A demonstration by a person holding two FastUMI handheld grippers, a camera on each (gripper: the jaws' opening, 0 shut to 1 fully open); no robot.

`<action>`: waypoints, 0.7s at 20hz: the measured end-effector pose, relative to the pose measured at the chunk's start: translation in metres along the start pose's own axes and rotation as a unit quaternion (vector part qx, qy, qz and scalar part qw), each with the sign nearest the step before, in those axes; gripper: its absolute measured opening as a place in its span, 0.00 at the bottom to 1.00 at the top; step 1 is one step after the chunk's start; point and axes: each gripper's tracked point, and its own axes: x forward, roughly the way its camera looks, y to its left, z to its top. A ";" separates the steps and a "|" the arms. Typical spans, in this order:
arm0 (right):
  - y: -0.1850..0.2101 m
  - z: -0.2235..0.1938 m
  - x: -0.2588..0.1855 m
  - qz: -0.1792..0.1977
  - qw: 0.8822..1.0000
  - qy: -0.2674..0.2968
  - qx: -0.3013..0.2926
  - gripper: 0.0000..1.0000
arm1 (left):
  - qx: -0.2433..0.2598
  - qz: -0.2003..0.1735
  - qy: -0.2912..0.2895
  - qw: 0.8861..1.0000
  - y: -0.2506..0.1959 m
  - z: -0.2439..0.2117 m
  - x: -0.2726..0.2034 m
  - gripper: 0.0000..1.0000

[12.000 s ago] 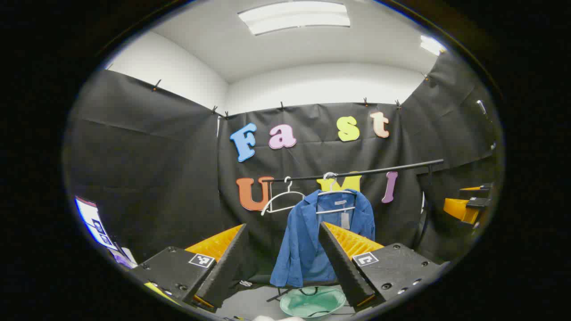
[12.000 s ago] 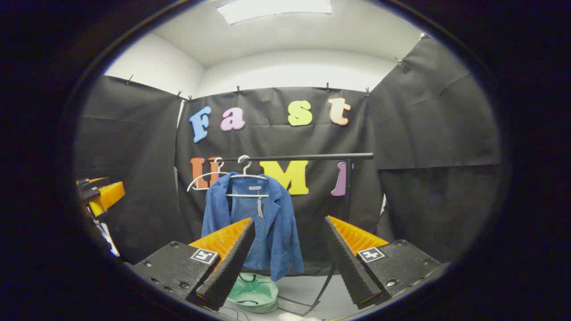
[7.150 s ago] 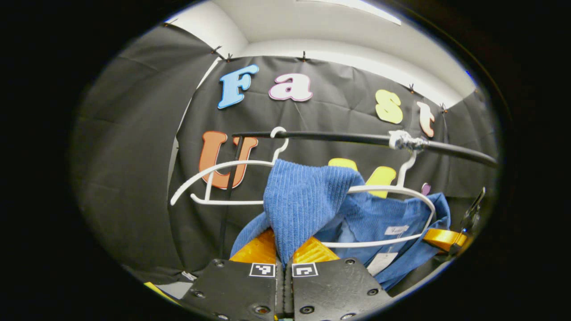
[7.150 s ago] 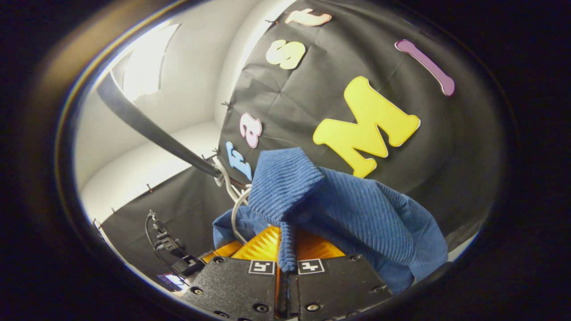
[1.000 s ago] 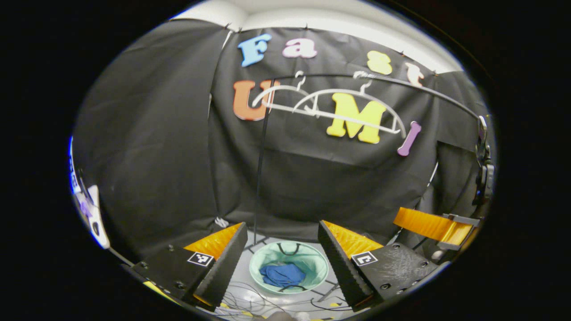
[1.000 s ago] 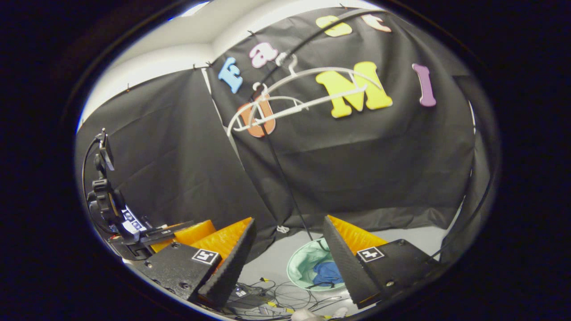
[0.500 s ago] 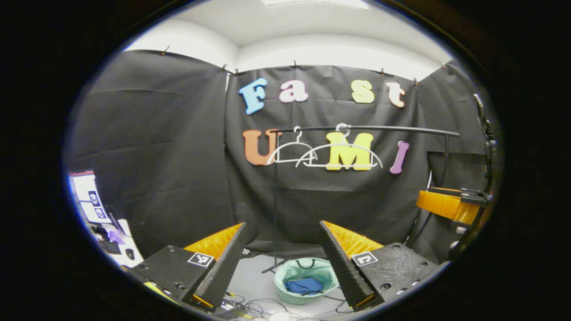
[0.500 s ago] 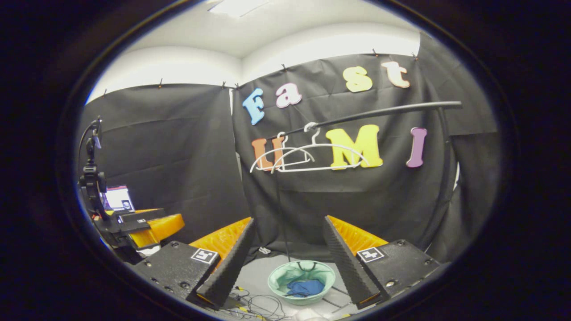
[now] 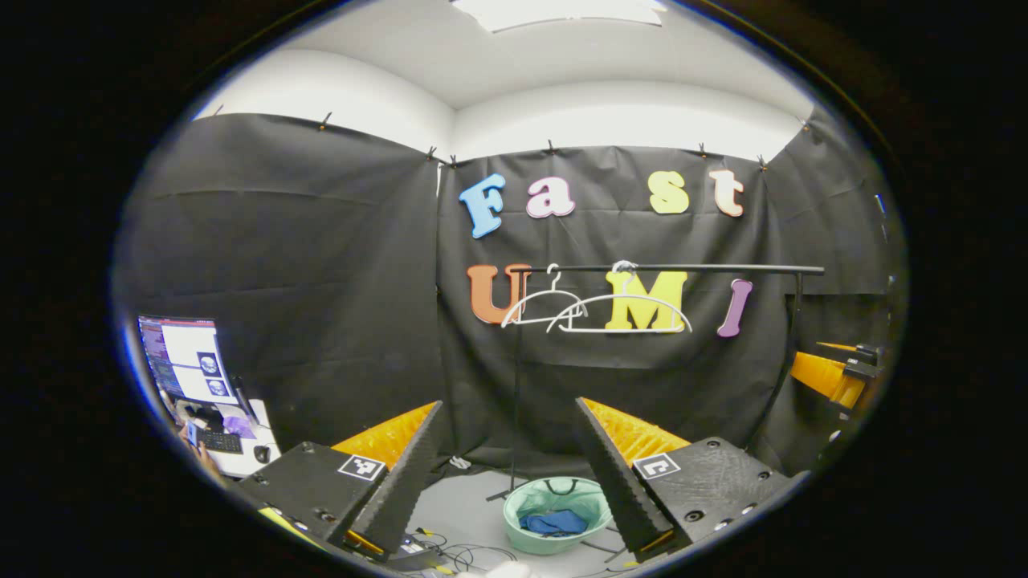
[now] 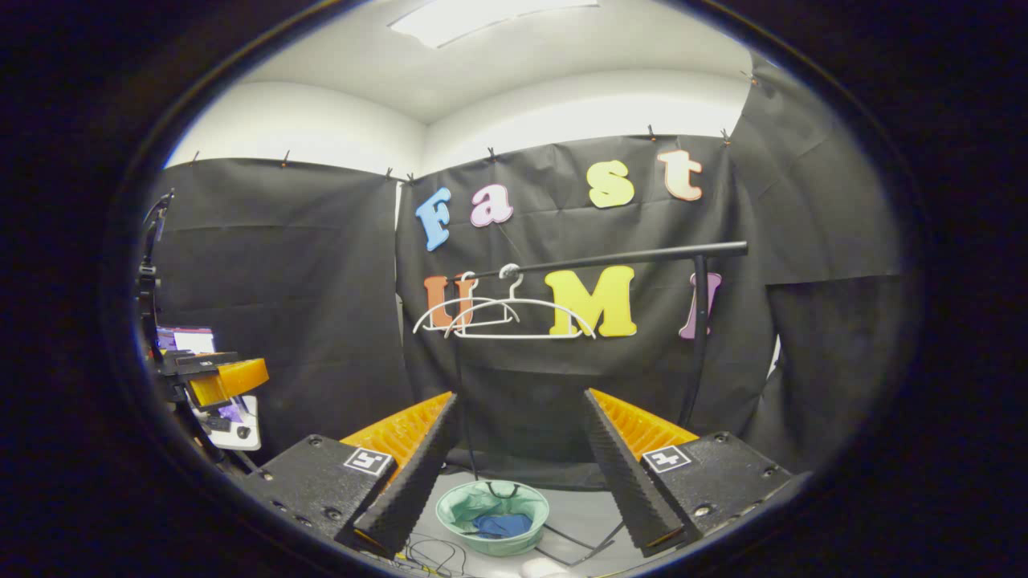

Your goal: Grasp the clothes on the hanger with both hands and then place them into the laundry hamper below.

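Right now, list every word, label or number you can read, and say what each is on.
Monitor: its text is too small to read.
Square markers on the left gripper: black-and-white pattern, no words.
Square markers on the right gripper: pattern too, no words.
Nothing else carries legible text.

Blue clothes [image 9: 552, 523] in a mint-green hamper [image 9: 524, 535] (black handles), white hangers [image 9: 618, 313] above.
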 end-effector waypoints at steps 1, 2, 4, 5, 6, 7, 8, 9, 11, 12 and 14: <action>-0.002 0.002 -0.004 0.003 1.000 0.001 0.001 0.98 | -0.003 -0.001 -0.007 1.000 -0.003 0.007 -0.012 0.97; -0.003 0.002 -0.006 0.005 1.000 0.001 0.003 0.99 | -0.003 -0.004 -0.011 1.000 -0.009 0.012 -0.015 0.97; -0.007 0.008 -0.012 0.008 1.000 -0.007 0.004 0.96 | 0.005 -0.006 -0.013 1.000 -0.016 0.014 -0.022 0.98; -0.011 0.010 -0.014 0.006 1.000 -0.011 0.004 0.96 | 0.010 -0.006 -0.014 1.000 -0.018 0.015 -0.024 0.98; -0.012 0.009 -0.014 0.004 1.000 -0.012 0.002 0.96 | 0.014 -0.003 -0.015 1.000 -0.013 0.012 -0.032 0.99; -0.013 0.010 -0.015 0.006 1.000 -0.015 0.002 0.98 | 0.017 -0.001 -0.018 1.000 -0.014 0.014 -0.037 1.00; -0.013 0.011 -0.016 0.006 1.000 -0.016 0.001 0.99 | 0.018 0.002 -0.017 1.000 -0.014 0.013 -0.040 0.99; -0.015 0.011 -0.017 0.008 1.000 -0.016 0.002 0.99 | 0.018 0.004 -0.018 1.000 -0.015 0.013 -0.042 0.98; -0.021 0.013 -0.018 0.006 1.000 -0.019 0.007 0.96 | 0.019 0.006 -0.020 1.000 -0.019 0.015 -0.041 0.96; -0.026 0.013 -0.018 0.003 1.000 -0.021 0.011 0.99 | 0.021 0.004 -0.021 1.000 -0.023 0.016 -0.041 1.00; -0.029 0.012 -0.017 0.000 1.000 -0.021 0.017 0.96 | 0.027 0.001 -0.026 0.999 -0.028 0.019 -0.040 1.00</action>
